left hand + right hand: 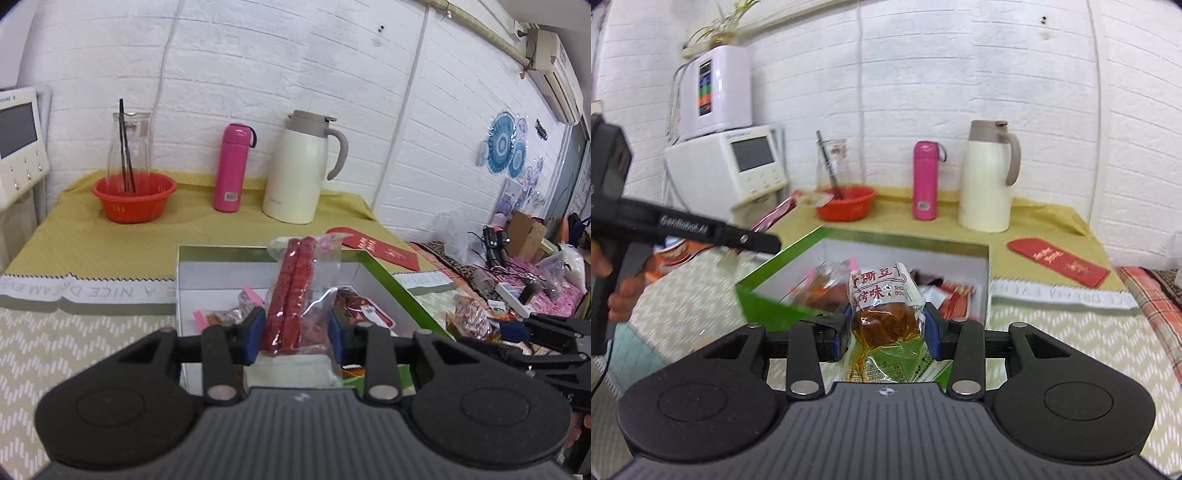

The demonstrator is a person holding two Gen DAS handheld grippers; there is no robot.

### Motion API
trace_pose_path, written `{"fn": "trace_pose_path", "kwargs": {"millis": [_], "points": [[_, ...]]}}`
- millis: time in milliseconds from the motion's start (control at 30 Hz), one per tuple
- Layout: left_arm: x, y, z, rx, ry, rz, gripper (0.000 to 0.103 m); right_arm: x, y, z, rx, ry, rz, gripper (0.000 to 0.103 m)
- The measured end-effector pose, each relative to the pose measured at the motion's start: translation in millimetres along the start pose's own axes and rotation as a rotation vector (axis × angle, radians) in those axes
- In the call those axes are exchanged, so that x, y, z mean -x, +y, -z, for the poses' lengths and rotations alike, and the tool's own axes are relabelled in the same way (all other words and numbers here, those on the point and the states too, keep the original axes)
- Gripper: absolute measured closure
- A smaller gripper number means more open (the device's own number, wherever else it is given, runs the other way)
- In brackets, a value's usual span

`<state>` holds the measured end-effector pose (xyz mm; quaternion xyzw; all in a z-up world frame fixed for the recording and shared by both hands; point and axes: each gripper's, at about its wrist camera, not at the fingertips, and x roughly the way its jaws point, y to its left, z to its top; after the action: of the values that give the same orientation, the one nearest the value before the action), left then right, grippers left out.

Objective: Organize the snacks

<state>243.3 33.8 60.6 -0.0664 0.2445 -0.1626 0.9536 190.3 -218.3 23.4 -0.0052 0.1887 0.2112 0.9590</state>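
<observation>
My left gripper [295, 334] is shut on a clear packet of two red sausage sticks [295, 291], held upright above the open green-rimmed white box [364, 254]. My right gripper [886, 328] is shut on a clear packet of brown dried tofu [886, 306] with red Chinese print, held just in front of the same box [905, 242]. Several snack packets [953, 295] lie inside the box. The right gripper shows at the right edge of the left wrist view [517, 330]. The left gripper shows at the left of the right wrist view [753, 240].
On the yellow cloth behind the box stand an orange bowl [135, 199] with a glass jar, a pink flask [232, 168] and a cream thermos jug [299, 170]. A red envelope [1058, 262] lies right of the box. A white appliance [731, 170] stands at the left.
</observation>
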Motion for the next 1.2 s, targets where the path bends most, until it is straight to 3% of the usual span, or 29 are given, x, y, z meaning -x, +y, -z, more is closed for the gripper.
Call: {"fn": "trace_pose_path", "kwargs": {"millis": [300,400,467,500,533,600,933,1200], "points": [[-39,18,-1,0.048,0.047,-0.059,0.070,-52,-21,-4,-0.054,0.008,0.054,0.031],[-47,19,1,0.052,0.057,-0.046,0.066,-65,-20,-2,-0.019,-0.001,0.070,0.023],[-48,20,6,0.059,0.021,-0.048,0.033,-73,-20,2,0.000,0.009,0.059,0.000],[-44,19,9,0.061,-0.029,-0.060,0.021,-74,-20,5,0.016,0.010,0.053,0.000],[-41,18,11,0.054,-0.061,-0.075,0.017,-74,-19,7,0.032,0.004,0.052,0.000],[-40,15,11,0.023,-0.061,-0.100,0.000,-71,-17,11,0.055,-0.025,0.057,0.000],[-33,14,13,0.020,-0.061,-0.135,0.000,-70,-10,10,0.088,-0.001,0.072,0.000],[-16,9,17,0.026,-0.042,-0.169,0.000,-70,-10,13,0.045,0.063,0.144,0.000]]}}
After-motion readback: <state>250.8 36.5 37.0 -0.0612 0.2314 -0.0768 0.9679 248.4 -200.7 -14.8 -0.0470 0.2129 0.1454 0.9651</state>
